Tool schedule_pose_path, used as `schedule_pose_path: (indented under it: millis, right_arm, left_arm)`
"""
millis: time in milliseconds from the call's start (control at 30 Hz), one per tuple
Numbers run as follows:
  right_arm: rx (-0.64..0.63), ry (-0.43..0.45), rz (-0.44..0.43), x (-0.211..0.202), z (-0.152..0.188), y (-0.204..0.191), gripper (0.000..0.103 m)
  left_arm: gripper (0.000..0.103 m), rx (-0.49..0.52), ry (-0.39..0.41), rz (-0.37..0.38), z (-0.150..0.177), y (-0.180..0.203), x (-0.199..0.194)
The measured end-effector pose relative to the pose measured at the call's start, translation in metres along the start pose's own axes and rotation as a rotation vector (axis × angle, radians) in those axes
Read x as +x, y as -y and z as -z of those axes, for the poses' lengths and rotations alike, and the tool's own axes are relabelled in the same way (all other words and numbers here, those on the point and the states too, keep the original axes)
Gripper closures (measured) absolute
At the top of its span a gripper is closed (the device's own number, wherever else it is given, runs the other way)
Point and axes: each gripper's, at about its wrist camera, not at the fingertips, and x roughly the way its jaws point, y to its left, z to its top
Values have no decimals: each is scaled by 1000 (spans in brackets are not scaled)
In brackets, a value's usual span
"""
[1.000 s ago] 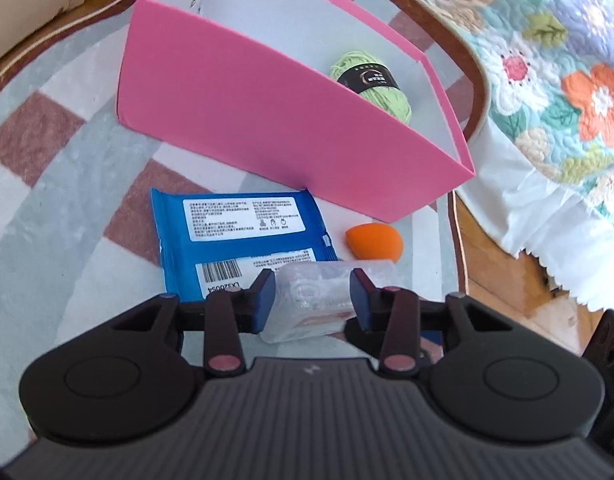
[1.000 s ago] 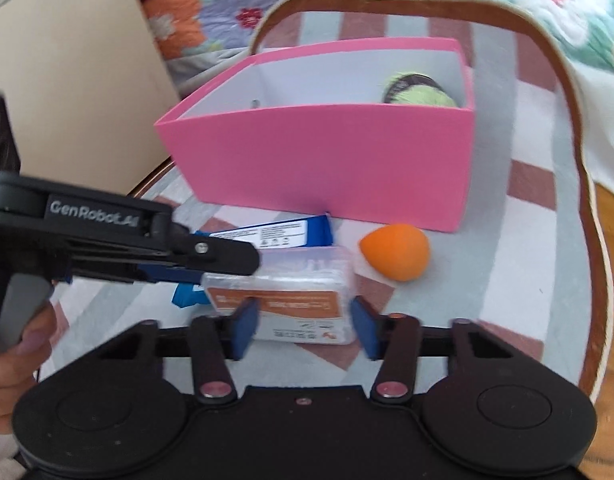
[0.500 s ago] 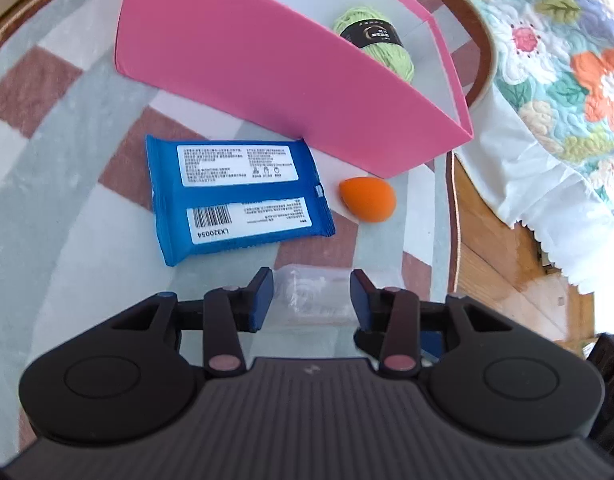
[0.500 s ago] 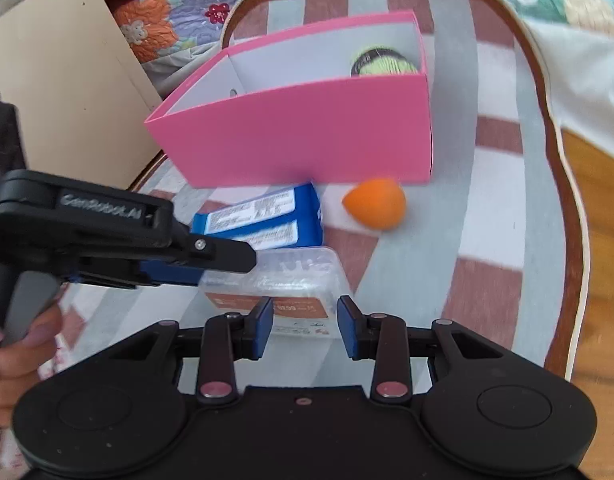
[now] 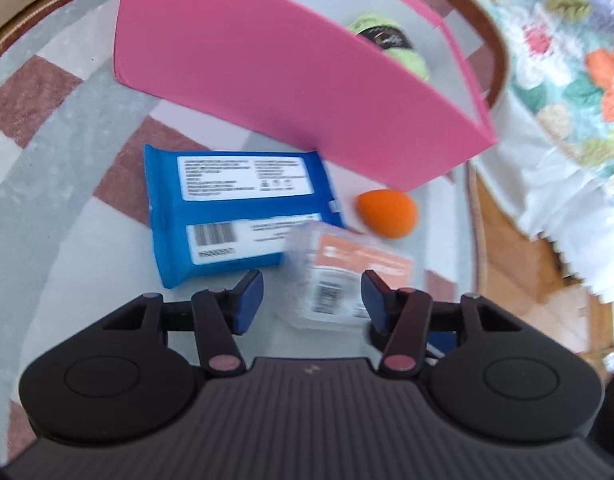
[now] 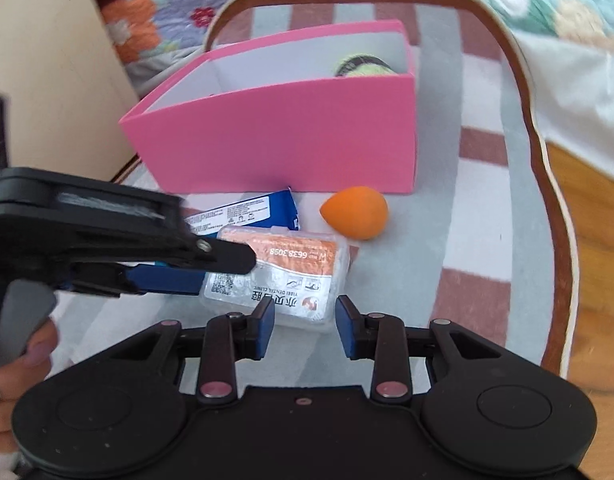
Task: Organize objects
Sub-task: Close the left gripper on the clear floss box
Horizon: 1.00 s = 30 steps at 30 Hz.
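Note:
A clear plastic case with an orange label [image 5: 339, 276] [image 6: 283, 276] lies tilted on the table, partly resting on a blue wipes pack [image 5: 231, 216] [image 6: 251, 214]. My left gripper [image 5: 311, 300] is open, its fingers either side of the case and not touching it. My right gripper [image 6: 305, 330] is open just in front of the case. An orange sponge egg [image 5: 387, 214] [image 6: 355, 218] lies beside them. A pink box [image 5: 283, 80] [image 6: 291, 140] behind holds a green yarn ball [image 5: 391, 46] [image 6: 361, 66].
The round table has a checked cloth and a brown rim [image 6: 547, 184]. A floral quilt [image 5: 567, 60] lies to the right and behind. A beige board [image 6: 55, 72] stands at the left. The left gripper's body [image 6: 87, 228] crosses the right wrist view.
Both grippers have opened and let go of the clear case. It has dropped and now lies tilted on the wipes pack, label up. The left gripper moved closer to the table.

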Motion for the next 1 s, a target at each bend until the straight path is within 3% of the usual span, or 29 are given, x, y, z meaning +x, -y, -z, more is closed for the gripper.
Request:
schedule_pose_path:
  millis: [67, 133, 333, 400, 500, 600, 733, 1000]
  right_arm:
    - [-43, -1, 21, 0, -1, -3, 55]
    - [-59, 4, 32, -1, -2, -3, 45]
    - [-108, -4, -28, 6, -3, -6, 25]
    - [-88, -28, -18, 6, -7, -8, 24]
    - [-15, -59, -69, 3, -8, -2, 21]
    - [-105, -39, -22, 2, 3, -13, 21]
    - [-109, -28, -9, 6, 5, -15, 15]
    - [-190, -111, -4, 31, 3, -21, 7]
  left_arm:
    - [50, -14, 11, 33, -1, -4, 2]
    - [61, -42, 1, 70, -4, -8, 2]
    - [70, -93, -55, 117, -4, -14, 3]
    - [69, -111, -68, 101, 2, -11, 0]
    - [65, -114, -100, 68, 10, -8, 3]
    - [65, -146, -87, 71, 12, -10, 4]
    - [62, -134, -72, 65, 14, -10, 3]
    - [62, -80, -33, 57, 14, -5, 3]
